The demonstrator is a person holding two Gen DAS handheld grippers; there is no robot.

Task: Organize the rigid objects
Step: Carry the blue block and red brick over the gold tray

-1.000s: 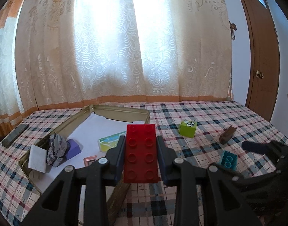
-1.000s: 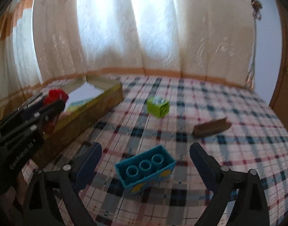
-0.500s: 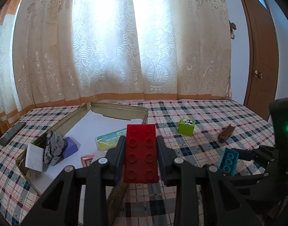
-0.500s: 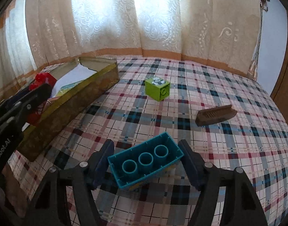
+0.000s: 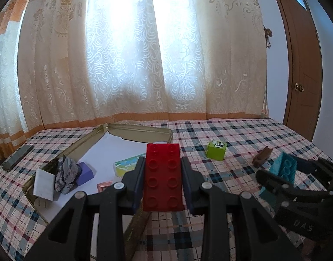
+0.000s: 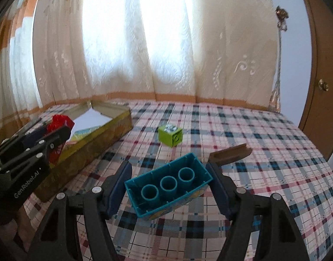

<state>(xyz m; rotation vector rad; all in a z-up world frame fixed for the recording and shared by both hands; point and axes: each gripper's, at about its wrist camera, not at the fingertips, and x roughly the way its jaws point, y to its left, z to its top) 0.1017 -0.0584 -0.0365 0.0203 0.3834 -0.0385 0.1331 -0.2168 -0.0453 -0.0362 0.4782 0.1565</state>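
My left gripper (image 5: 162, 163) is shut on a red studded brick (image 5: 163, 176), held studs-up over the near edge of the gold tin (image 5: 140, 130). The right wrist view shows that brick (image 6: 58, 122) at the left. My right gripper (image 6: 168, 168) is shut on a teal brick (image 6: 166, 187), hollow side up and skewed between the pads, just above the plaid cloth. In the left wrist view that teal brick (image 5: 285, 167) hangs tilted at the right.
The tin holds a grey stone (image 5: 66, 171), a purple block (image 5: 86, 170), a white block (image 5: 44, 183) and a card (image 5: 127, 166). A green cube (image 6: 170, 135) and a brown wooden piece (image 6: 230, 154) lie on the cloth. A phone (image 5: 17, 157) lies far left.
My right gripper's fingers came together onto the teal brick and raised it off the cloth. The left gripper and red brick stayed put.
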